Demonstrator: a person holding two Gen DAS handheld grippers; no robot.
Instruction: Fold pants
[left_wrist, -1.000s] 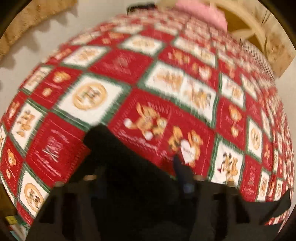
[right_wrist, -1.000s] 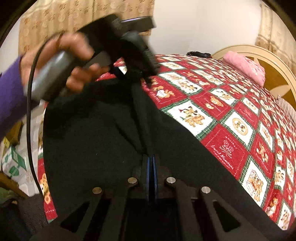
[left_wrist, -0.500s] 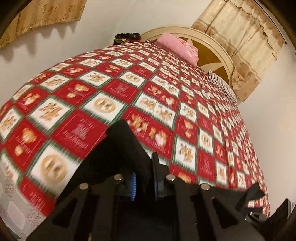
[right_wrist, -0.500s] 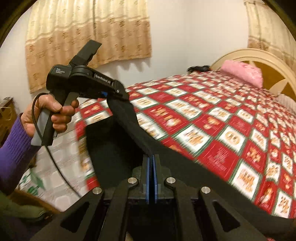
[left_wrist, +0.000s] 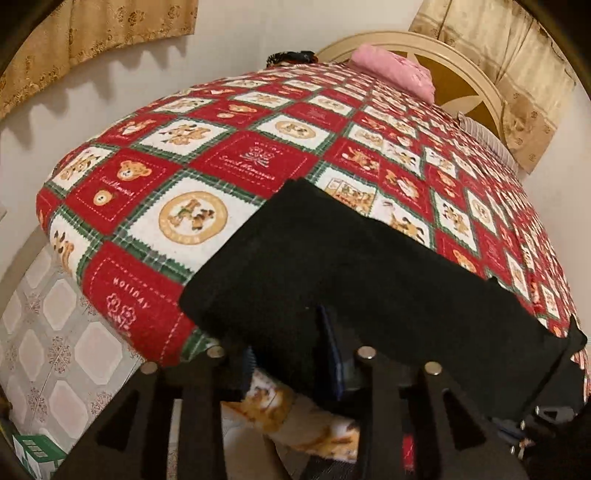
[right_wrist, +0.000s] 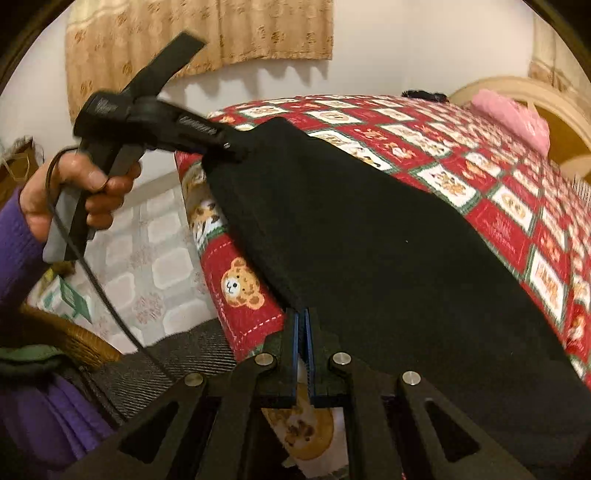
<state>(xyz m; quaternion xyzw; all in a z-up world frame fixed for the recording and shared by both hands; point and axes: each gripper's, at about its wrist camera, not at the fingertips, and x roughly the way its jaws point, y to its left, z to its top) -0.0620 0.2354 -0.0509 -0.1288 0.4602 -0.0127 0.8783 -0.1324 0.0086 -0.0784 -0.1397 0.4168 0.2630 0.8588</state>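
The black pants (left_wrist: 332, 258) lie spread flat over the near corner of the bed, on the red holiday quilt (left_wrist: 236, 155). My left gripper (left_wrist: 291, 354) is at the pants' near edge with its jaws a little apart; the cloth edge lies between the fingers (left_wrist: 332, 354). It also shows in the right wrist view (right_wrist: 225, 146) at the pants' (right_wrist: 369, 240) far corner. My right gripper (right_wrist: 303, 325) is shut on the pants' near edge. It shows at the right in the left wrist view (left_wrist: 570, 345).
A pink pillow (left_wrist: 391, 70) and a cream headboard (left_wrist: 465, 74) are at the far end of the bed. Patterned floor tiles (left_wrist: 55, 332) lie beside the bed. A wicker basket (right_wrist: 66, 339) stands on the floor at the left.
Both grippers lowered the pants from a raised, bunched hold down onto the quilt, where they now lie flat. My left gripper's jaws have parted a little.
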